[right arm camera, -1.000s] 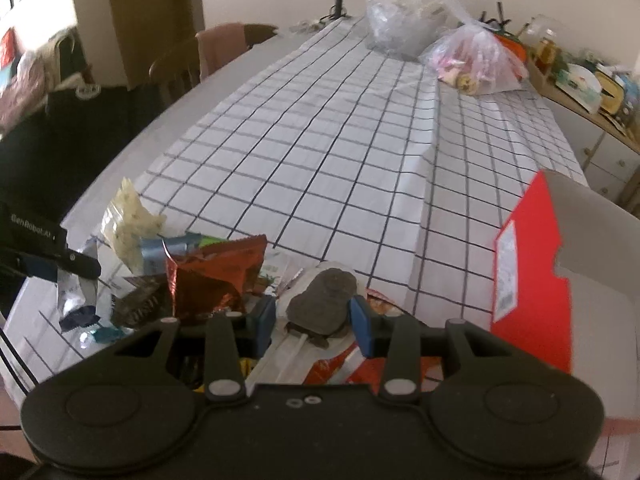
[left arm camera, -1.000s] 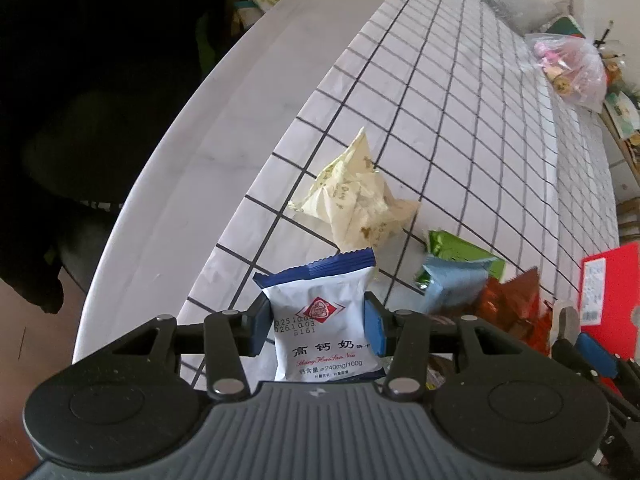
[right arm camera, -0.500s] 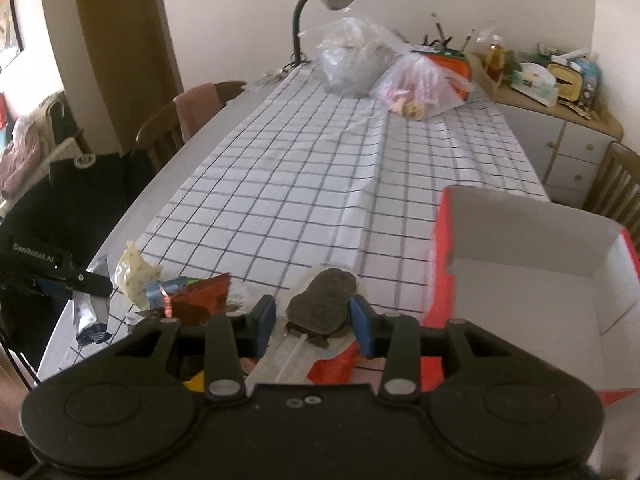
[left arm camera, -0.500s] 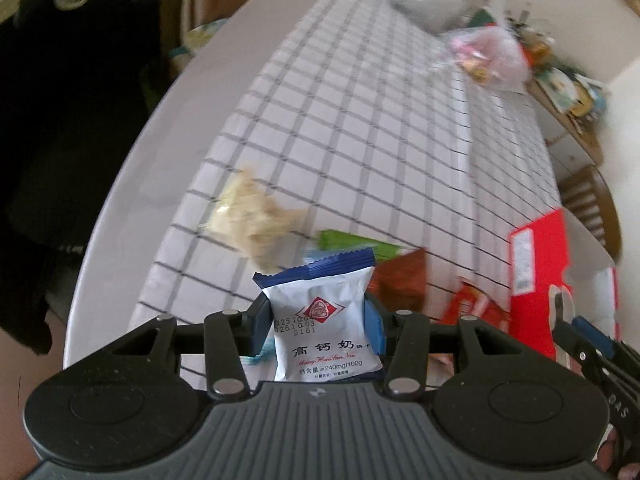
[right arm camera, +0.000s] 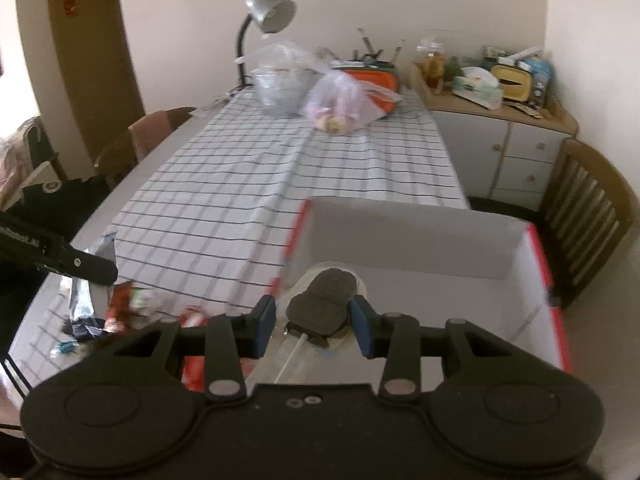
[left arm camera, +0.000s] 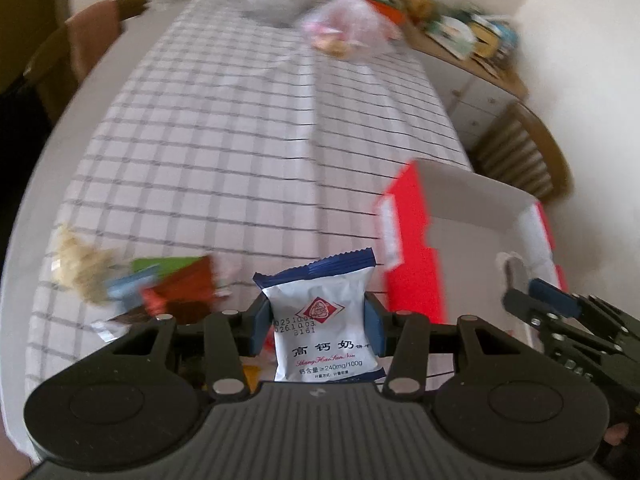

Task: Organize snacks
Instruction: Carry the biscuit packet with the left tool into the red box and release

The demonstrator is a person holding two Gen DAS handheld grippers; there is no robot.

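My left claw [left arm camera: 320, 330] is clamped on a white milk-biscuit packet [left arm camera: 322, 326], its blue pads pressing the packet's two sides. The packet stands upright between them, long axis running away from me, its serrated blue seal at the far end and the printed face turned toward my camera. It hangs above the near end of the desk [left arm camera: 100, 92], just left of the red cardboard box [left arm camera: 408, 240].

My right claw [right arm camera: 312, 326] is clamped on a clear-wrapped chocolate ice-cream bar [right arm camera: 324, 306]. The dark bar points away from me, its rounded top farthest out, and its pale stick runs back toward my palm, so the long axis lies along my fingers. It hangs over the near left corner of the red box, whose white inside [right arm camera: 440, 300] is open to view.

On the checked tablecloth [right arm camera: 248, 184], left of the box, lie the loose snacks [left arm camera: 160, 284]: a crumpled cream wrapper [left arm camera: 78, 264], a green, a light blue and a rust-red packet, all blurred. At the desk's far end sit two clear plastic bags [right arm camera: 312, 88] and a desk lamp [right arm camera: 264, 20]. Wooden chairs [right arm camera: 588, 216] stand at both sides.
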